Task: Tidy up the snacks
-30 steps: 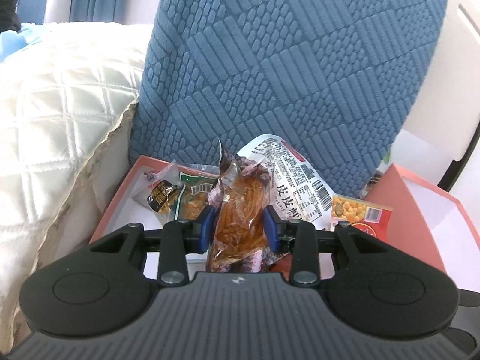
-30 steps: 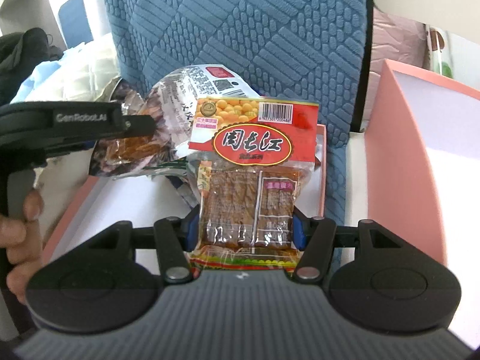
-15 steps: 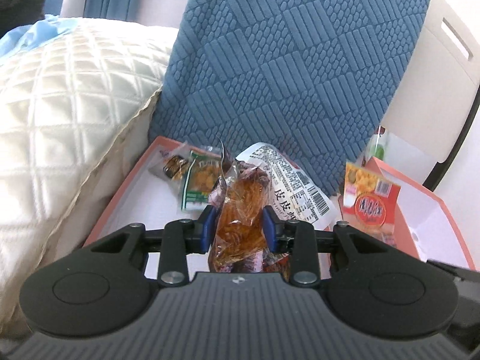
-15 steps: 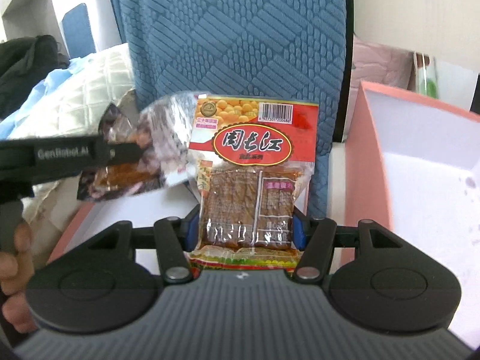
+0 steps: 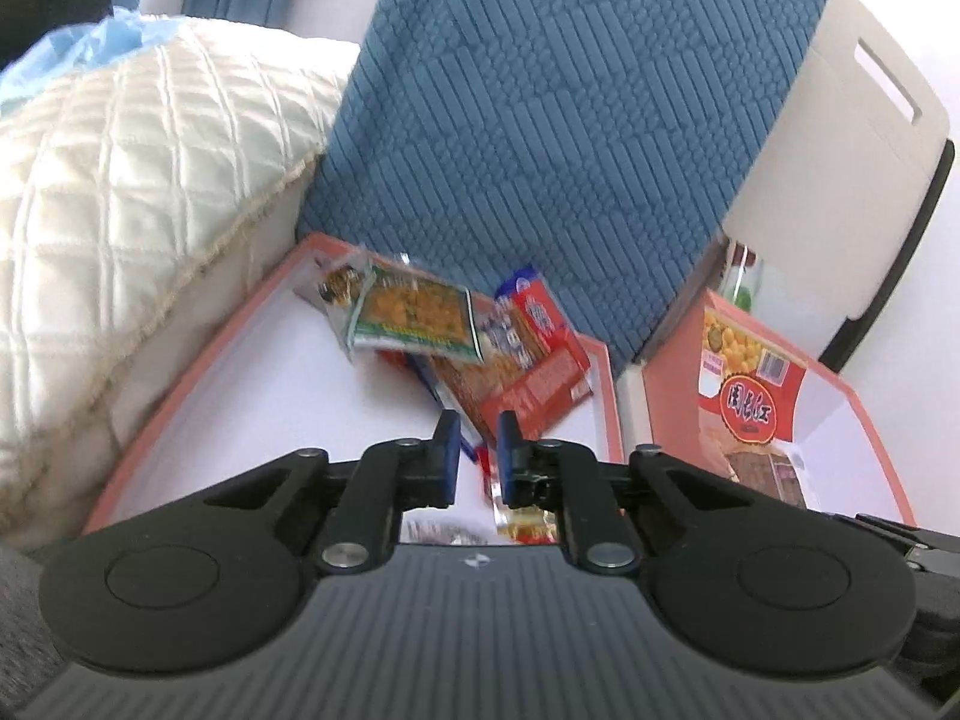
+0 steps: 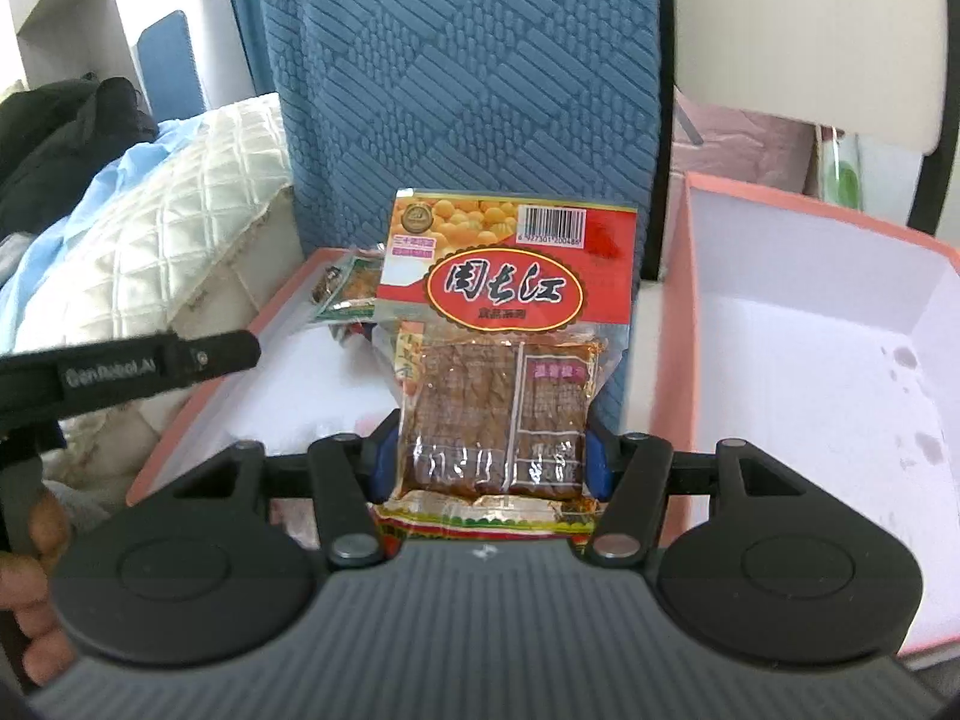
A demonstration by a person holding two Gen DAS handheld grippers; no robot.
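My left gripper hangs over the pink-rimmed left box; its jaws are closing to a narrow gap with nothing between them. Below its fingers a clear and red wrapper shows. In that box lie a green packet, a red and blue packet and a small dark packet. My right gripper is shut on a red dried-tofu packet, held upright between the two boxes. The same tofu packet shows at the right of the left wrist view. The left gripper appears side-on in the right wrist view.
A second pink box with a white, lightly stained inside stands at the right. A blue textured cushion rises behind both boxes. A cream quilted pillow presses against the left box. A person's hand holds the left gripper.
The orange snack packet that sat between the left jaws is gone and those jaws have closed. Both grippers have drawn back; the right one still carries the tofu packet.
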